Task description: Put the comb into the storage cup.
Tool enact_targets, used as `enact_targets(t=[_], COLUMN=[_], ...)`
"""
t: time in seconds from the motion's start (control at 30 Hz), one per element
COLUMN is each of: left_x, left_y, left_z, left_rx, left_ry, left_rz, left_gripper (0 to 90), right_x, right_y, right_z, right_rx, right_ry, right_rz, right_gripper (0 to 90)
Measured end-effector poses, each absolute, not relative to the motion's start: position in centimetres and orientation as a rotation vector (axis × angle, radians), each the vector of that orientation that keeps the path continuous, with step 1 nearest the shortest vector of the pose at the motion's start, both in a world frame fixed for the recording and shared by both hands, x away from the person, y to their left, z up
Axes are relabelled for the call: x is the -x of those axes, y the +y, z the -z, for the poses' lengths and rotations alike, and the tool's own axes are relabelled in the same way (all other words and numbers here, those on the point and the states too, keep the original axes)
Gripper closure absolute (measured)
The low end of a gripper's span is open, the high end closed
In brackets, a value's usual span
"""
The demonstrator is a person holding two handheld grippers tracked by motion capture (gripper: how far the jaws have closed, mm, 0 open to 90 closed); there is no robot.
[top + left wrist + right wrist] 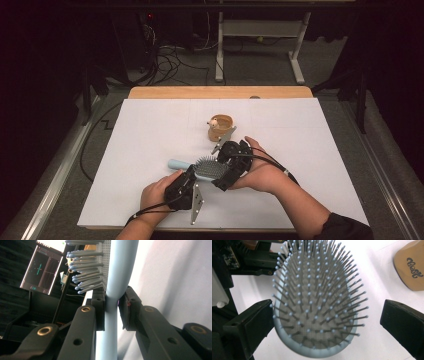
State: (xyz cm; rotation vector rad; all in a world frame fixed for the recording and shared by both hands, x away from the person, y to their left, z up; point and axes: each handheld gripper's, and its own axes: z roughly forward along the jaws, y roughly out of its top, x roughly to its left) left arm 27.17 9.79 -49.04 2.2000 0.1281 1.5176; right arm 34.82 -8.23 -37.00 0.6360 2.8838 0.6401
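Hairbrush (210, 169) lies near the middle of the desk (150, 140), handle neck pinched by left gripper (111, 306), right gripper (325, 322) spread around the bristle head without pressing; a one-sided squeeze could twist it, or bump the nearby cup (220, 127).

The high view is dim at its edges, the room black around a brightly lit white bench (150, 150). Shadows there are soft and short. The left gripper view is blurred close up (the hairbrush (117, 270) stem especially); the right gripper view is sharp and evenly lit.
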Motion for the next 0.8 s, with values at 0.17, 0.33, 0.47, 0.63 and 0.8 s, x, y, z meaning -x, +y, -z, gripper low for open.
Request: enact_targets(t=[0.17, 0.33, 0.47, 0.63, 0.8], left_x=[-27.2, -27.3, -27.3, -27.4, -27.4], left_y=[9.8, 9.8, 9.8, 9.8, 10.0], left_z=[49.0, 49.0, 48.9, 48.8, 48.6], left_rx=[-2.200, -2.198, -2.196, -2.189, -2.182], left_ry=[0.128, 0.137, 0.143, 0.163, 0.182], left_rz=[-1.520, -1.516, -1.513, -1.504, -1.497], left_gripper=[76.2, 76.3, 76.4, 76.4, 76.5], right_x=[-34.6, -34.4, -34.1, -33.8, -33.6], right_y=[-8.6, -9.1, -9.4, -10.0, -10.6], right_z=[37.0, 37.2, 37.2, 37.1, 37.3], right_rx=[-0.636, -0.639, -0.640, -0.637, -0.647], right_ry=[2.882, 2.885, 2.886, 2.886, 2.882], right_rz=[-0.640, -0.631, -0.628, -0.618, -0.597], right_gripper=[0.0, 0.1, 0.1, 0.1, 0.1])
